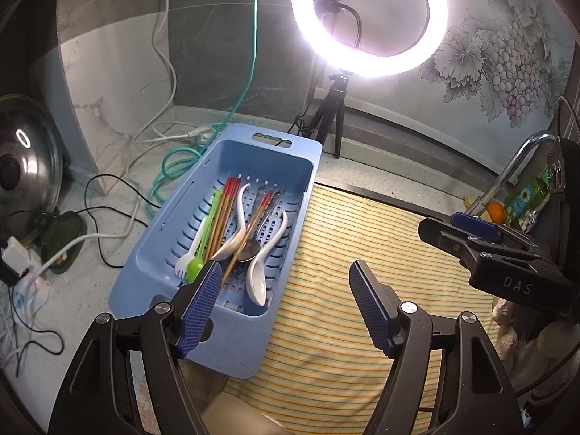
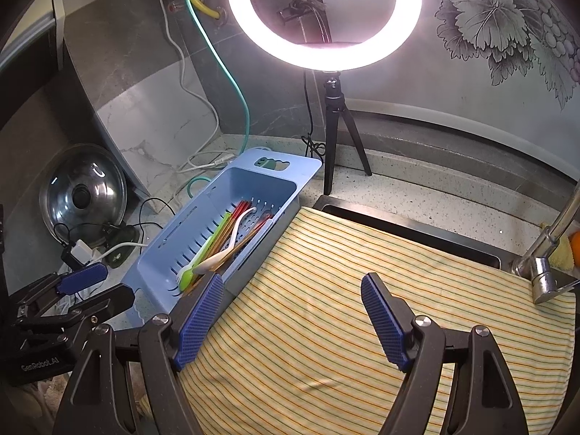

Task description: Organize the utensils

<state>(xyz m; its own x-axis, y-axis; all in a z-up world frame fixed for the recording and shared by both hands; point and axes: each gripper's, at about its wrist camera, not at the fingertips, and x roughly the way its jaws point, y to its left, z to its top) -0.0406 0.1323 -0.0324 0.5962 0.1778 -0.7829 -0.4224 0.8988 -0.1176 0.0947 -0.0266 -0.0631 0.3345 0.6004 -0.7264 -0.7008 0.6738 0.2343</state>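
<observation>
- The basket sits on the counter, touching the left edge of the cloth.
- In the basket lie spoons, chopsticks and a small fork, all heaped together.
- The ring light stands behind the basket, a bit to the right.
- The pot lid leans well to the left of the basket.
- Cables lie between the pot lid and the basket.
- The tap stands far right of the basket, past the cloth.

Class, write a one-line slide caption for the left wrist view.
Open left claw hovers by a blue basket of chopsticks, spoons and forks, beside a striped cloth.
</observation>
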